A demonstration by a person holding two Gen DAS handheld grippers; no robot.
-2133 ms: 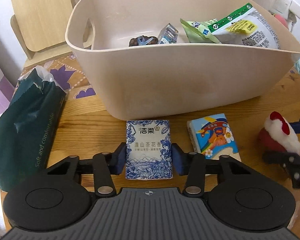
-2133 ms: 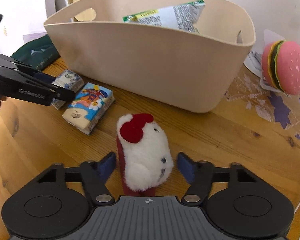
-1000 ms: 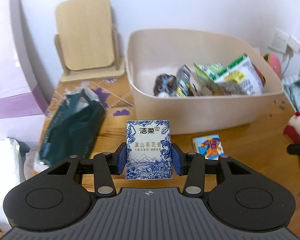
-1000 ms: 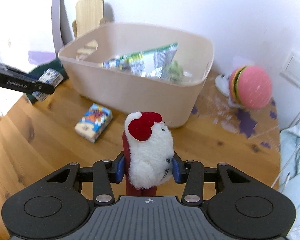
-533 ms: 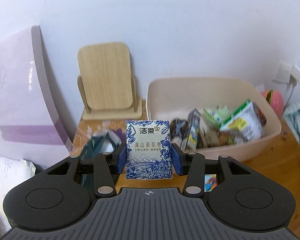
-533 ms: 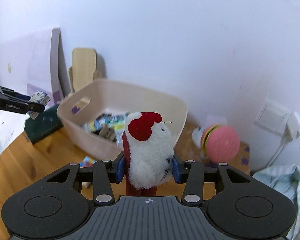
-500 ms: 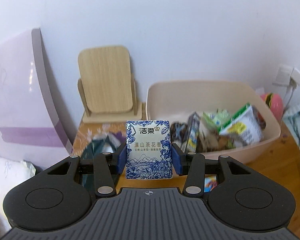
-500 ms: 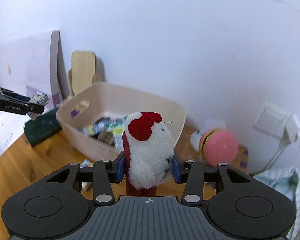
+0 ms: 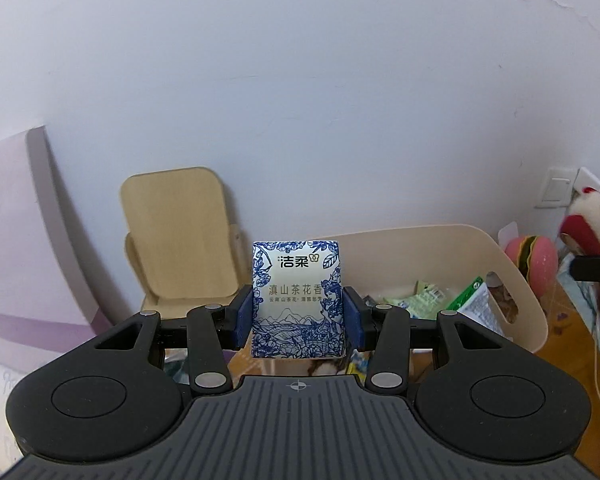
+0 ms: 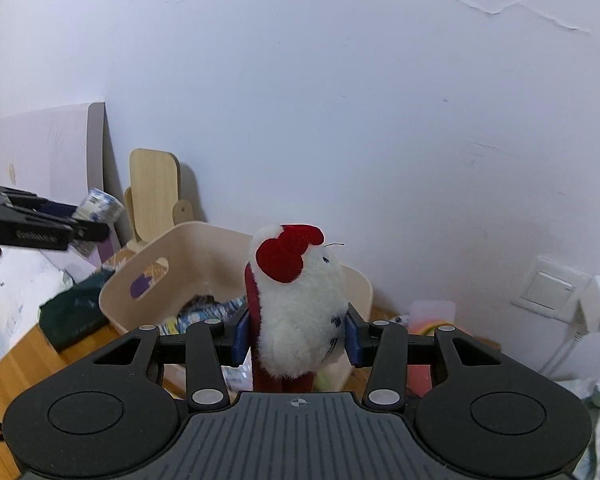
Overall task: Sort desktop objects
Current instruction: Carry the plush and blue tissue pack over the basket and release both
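My left gripper [image 9: 298,322] is shut on a blue-and-white tissue pack [image 9: 297,300], held upright high above the table. Behind and below it stands the beige bin [image 9: 516,280] with snack packets [image 9: 476,304] inside. My right gripper [image 10: 296,338] is shut on a white plush toy with a red bow [image 10: 300,304], raised above the same beige bin [image 10: 120,292]. In the left wrist view the plush toy [image 9: 592,220] shows at the right edge. The left gripper [image 10: 88,230] with the tissue pack [image 10: 100,204] shows at the left of the right wrist view.
A wooden stand [image 9: 180,240] leans on the wall left of the bin. A pink burger toy [image 9: 534,256] lies right of it, below wall sockets [image 10: 552,288]. A dark green bag [image 10: 76,312] lies on the wooden table [image 10: 16,360]. A purple board [image 9: 24,240] stands at left.
Both grippers have risen with their objects still held, and both views have tipped upward: the bin and table have sunk low in the frames and more wall shows.
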